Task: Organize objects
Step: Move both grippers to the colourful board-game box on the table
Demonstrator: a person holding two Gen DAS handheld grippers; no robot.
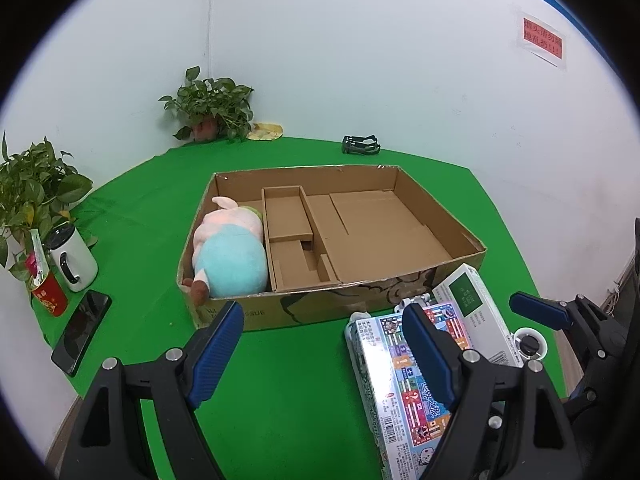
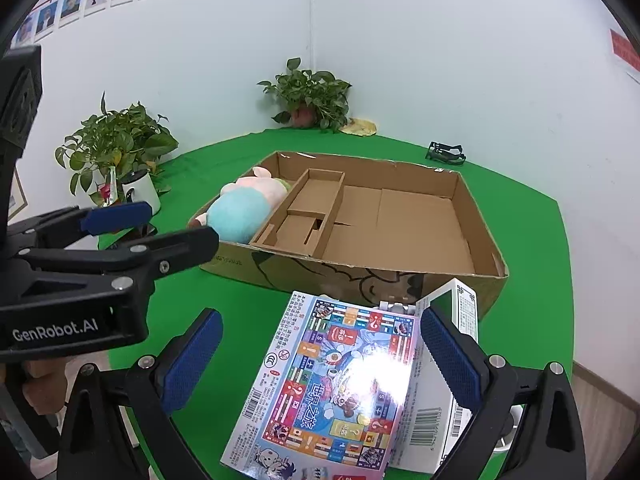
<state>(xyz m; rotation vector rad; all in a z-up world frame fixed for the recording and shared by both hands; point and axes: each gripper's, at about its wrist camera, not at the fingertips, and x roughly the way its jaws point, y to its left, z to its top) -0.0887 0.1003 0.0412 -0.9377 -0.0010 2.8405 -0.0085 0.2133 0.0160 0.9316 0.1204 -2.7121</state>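
An open cardboard box with inner dividers sits on the green table. A pink and light-blue plush toy lies in its left compartment. A colourful board-game box lies flat on the table in front of the cardboard box, overlapping a white box with a green label. My left gripper is open and empty over the table, left of the game box. My right gripper is open, its fingers either side of the game box.
Two potted plants stand at the table's back and left. A white mug, a red cup and a black phone sit at the left edge. A black clip lies behind the box.
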